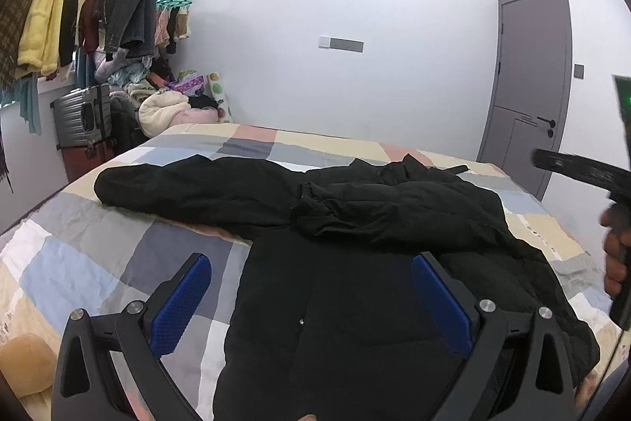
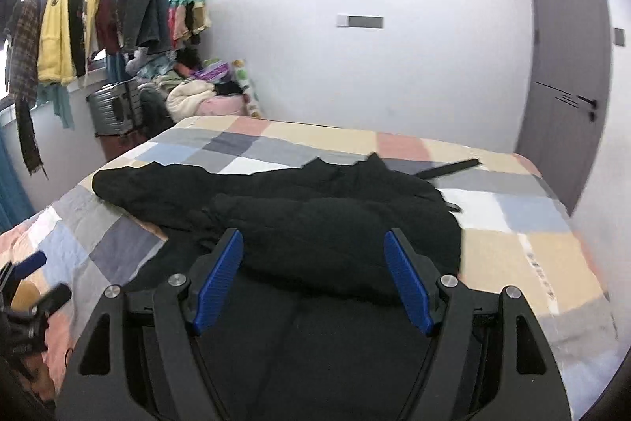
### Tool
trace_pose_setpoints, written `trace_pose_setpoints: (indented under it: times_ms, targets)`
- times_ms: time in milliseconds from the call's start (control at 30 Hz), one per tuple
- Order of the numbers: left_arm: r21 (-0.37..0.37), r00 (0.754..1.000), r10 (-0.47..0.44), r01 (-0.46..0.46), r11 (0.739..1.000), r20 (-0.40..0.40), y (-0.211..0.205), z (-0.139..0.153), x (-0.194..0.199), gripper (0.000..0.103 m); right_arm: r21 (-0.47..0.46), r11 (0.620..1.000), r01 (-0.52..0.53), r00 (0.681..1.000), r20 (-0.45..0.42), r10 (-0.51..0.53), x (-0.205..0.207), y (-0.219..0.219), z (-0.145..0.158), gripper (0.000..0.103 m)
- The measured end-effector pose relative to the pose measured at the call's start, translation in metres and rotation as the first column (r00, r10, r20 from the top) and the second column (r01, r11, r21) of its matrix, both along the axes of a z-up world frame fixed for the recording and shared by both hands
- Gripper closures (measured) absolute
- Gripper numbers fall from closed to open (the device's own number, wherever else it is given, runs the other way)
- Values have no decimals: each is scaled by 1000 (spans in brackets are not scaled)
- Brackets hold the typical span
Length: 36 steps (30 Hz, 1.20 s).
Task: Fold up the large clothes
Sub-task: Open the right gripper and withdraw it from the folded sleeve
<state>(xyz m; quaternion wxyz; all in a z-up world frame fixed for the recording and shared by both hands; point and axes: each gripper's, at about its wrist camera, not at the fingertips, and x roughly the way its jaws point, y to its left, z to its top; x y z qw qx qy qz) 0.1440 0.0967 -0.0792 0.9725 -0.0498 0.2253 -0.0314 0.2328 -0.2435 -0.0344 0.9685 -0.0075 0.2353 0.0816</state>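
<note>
A large black padded jacket (image 1: 355, 302) lies spread on the checked bed cover (image 1: 98, 263). One sleeve is folded across its chest; the other sleeve stretches out to the left (image 1: 177, 184). My left gripper (image 1: 311, 271) is open and empty, hovering above the jacket's lower body. My right gripper (image 2: 313, 251) is open and empty above the jacket (image 2: 335, 231), near the folded sleeve. The right gripper's body and the hand holding it show at the right edge of the left wrist view (image 1: 615, 216).
A rack of hanging clothes (image 1: 79, 10) stands at the back left above a grey suitcase (image 1: 81, 117) and a heap of laundry (image 1: 169, 101). A grey door (image 1: 528, 85) is at the right. A black strap (image 2: 449, 168) lies on the bed beyond the jacket.
</note>
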Motion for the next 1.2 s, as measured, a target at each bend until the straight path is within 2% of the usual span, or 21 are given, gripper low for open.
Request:
trace_pose_setpoints:
  times_ms: [367, 467, 533, 800, 933, 1033, 1100, 1200]
  targets:
    - [0, 1000, 8, -8, 1000, 21, -8, 10, -22, 0, 54, 998, 32, 999, 25, -34, -79, -39, -10, 28]
    - [5, 999, 13, -13, 1000, 32, -12, 13, -26, 0, 46, 996, 75, 996, 48, -77, -100, -46, -18, 23]
    - [3, 999, 12, -12, 1000, 39, -13, 14, -27, 0, 53, 995, 85, 994, 59, -89, -111, -50, -25, 23]
    - [-23, 1000, -2, 2, 1000, 26, -15, 14, -26, 0, 63, 992, 112, 992, 58, -116, -147, -54, -46, 19]
    - [-40, 1000, -21, 21, 999, 20, -17, 17, -19, 0, 120, 988, 100, 992, 62, -108, -161, -59, -48, 18]
    - [-50, 999, -49, 49, 998, 16, -19, 23, -10, 0, 132, 985, 111, 988, 96, -124, -169, -61, -46, 12]
    - [-51, 998, -58, 59, 997, 21, -20, 30, -3, 0, 133, 981, 139, 981, 115, -154, -171, -62, -47, 4]
    - [-42, 997, -64, 66, 997, 30, -17, 45, 12, 0, 136, 980, 146, 978, 129, -164, -168, -59, -49, 2]
